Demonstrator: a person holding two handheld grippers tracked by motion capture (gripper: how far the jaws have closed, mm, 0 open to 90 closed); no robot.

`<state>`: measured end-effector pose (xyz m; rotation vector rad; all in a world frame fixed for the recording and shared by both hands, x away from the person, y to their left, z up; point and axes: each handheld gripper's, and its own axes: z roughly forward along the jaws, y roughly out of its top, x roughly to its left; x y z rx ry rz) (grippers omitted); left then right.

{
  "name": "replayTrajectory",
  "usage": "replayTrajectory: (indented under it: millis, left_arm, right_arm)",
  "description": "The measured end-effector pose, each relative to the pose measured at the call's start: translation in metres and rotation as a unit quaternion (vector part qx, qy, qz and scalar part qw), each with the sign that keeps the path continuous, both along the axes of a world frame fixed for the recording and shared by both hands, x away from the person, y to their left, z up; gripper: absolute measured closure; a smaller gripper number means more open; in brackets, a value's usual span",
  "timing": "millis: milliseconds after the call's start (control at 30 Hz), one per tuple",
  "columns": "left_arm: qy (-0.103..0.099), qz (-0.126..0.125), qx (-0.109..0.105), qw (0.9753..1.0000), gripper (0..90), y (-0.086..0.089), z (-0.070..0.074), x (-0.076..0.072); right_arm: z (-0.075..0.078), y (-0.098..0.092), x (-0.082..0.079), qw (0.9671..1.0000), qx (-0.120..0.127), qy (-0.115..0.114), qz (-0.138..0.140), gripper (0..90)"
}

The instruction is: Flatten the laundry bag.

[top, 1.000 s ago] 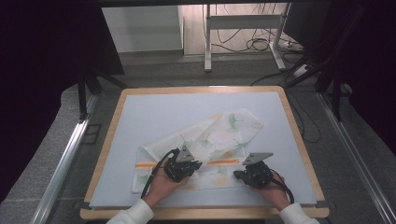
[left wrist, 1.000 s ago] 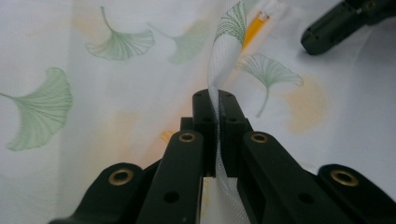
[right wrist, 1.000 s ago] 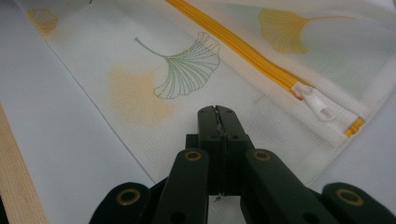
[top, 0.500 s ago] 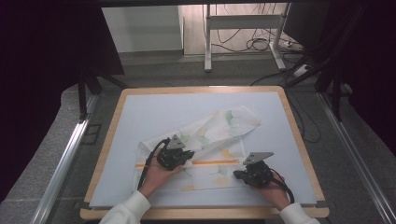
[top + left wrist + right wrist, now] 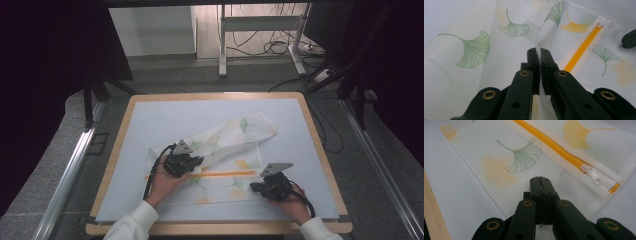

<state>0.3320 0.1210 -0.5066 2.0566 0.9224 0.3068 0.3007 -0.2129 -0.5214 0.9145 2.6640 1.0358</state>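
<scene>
Clearly a light, floppy mesh bag (image 5: pixel 225 150) lying in the lower middle of the high view on the table (image 5: pixel 150 115).
It looks soft and slack, best gripped at hems or near the orange zipper (image 5: pixel 554 145); white mesh with green and yellow ginkgo leaves. The left tool (image 5: pixel 540 53) pinches a raised fold. The right tool (image 5: pixel 540 181) is pressed together on the mesh by the zipper pull (image 5: pixel 595 176).

Lab/test rig: wood-rimmed bench (image 5: pixel 320 150) w/ dark curtains (image 5: pixel 50 75), alu rails (image 5: pixel 70 170), loose floor cables (image 5: pixel 280 47) far side.
</scene>
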Motion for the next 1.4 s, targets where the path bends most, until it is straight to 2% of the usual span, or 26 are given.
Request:
replayTrajectory:
  millis: [433, 633, 867, 1067, 1400]
  left_arm:
    - [0.001, 0.023, -0.015, 0.9996, 88.9, 0.017, 0.002, 0.009]
    - [-0.006, 0.028, -0.016, 0.9995, 88.9, 0.022, 0.006, 0.013]
    - [-0.006, 0.04, -0.017, 0.999, 88.9, 0.032, 0.009, 0.024]
    - [0.001, 0.043, -0.033, 0.9985, 88.9, 0.039, 0.012, 0.035]
    - [-0.005, 0.052, -0.015, 0.9985, 89.2, 0.045, 0.02, 0.045]
  right_arm:
    - [0.0, 0.0, 0.0, 1.0, -0.002, -0.003, 0.003, 89.3]
    - [0.0, 0.0, 0.0, 1.0, -0.003, -0.005, 0.002, 89.3]
    - [0.0, 0.0, 0.0, 1.0, -0.002, -0.002, 0.004, 89.3]
    - [0.0, -0.001, 0.0, 1.0, -0.001, -0.003, 0.004, 89.2]
    - [0.0, 0.0, 0.0, 1.0, -0.003, -0.006, 0.003, 89.3]
